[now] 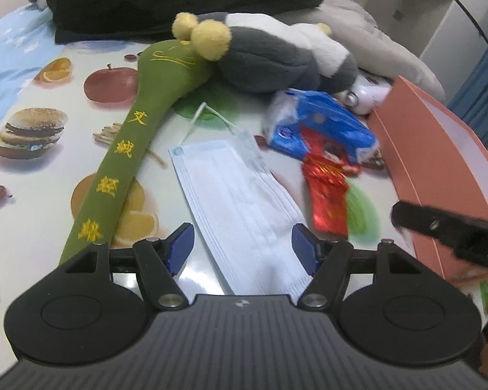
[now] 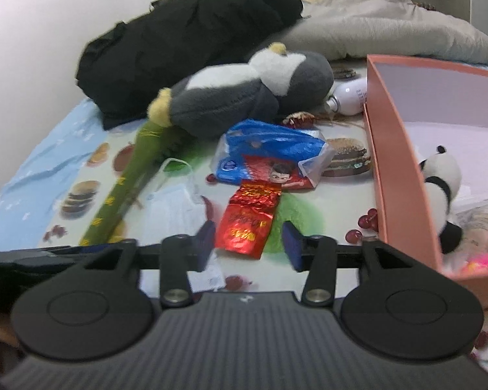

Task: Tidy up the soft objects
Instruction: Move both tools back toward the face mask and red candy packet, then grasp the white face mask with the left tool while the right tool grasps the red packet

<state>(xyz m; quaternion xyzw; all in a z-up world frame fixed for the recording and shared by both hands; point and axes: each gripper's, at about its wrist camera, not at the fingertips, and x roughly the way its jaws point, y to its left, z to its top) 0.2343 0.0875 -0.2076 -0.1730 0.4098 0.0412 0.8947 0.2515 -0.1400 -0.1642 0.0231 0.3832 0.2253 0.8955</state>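
Left wrist: left gripper (image 1: 242, 247) agape over pleated mask (image 1: 240, 208); right gripper (image 2: 247, 243) agape, crinkly foil packet (image 2: 247, 219).

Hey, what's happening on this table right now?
A person holding two grippers is sorting soft things into an orange box. The left gripper is open over a face mask; the right gripper is open around the near end of a red foil packet. Neither grips anything. A small panda toy already sits in the box; the grey plush and green stick toy are on the table.
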